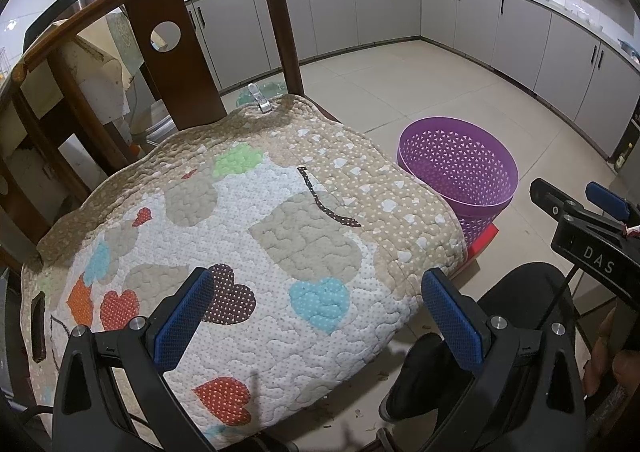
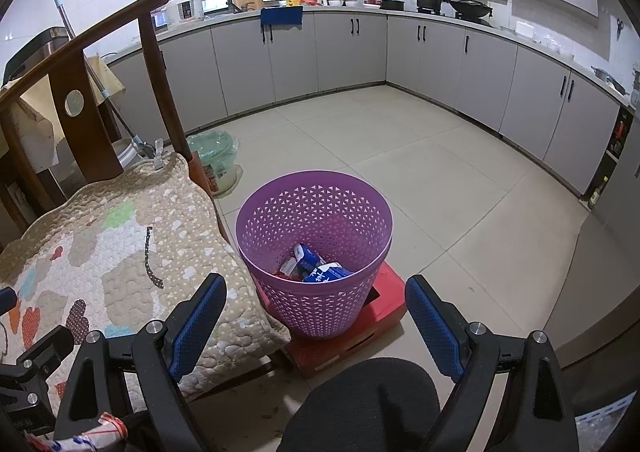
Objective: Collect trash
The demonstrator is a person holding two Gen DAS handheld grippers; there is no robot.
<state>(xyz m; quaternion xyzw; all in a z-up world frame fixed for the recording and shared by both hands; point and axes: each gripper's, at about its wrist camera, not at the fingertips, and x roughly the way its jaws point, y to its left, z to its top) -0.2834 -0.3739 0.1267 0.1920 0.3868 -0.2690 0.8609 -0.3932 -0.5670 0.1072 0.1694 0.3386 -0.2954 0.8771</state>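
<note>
The right gripper (image 2: 316, 326) had its fingers (image 2: 198, 326) spread wide with nothing between them, aimed down at the purple bin (image 2: 314, 252) just ahead. The left gripper (image 1: 318, 322) was likewise spread and empty over the quilted chair cushion (image 1: 240, 212). The bin stood on a red crate (image 2: 384, 304) beside the chair, and blue cartons (image 2: 320, 270) already lay at its bottom. A crumpled red-and-white wrapper (image 2: 86, 438) showed at the lower left of the right view, near the left gripper's body; whether it was held I could not tell. Judging from this, the cushion looked clear, so the next pick would be best sought on the floor, where small scraps (image 1: 360, 412) lay; approach low and close squarely
</note>
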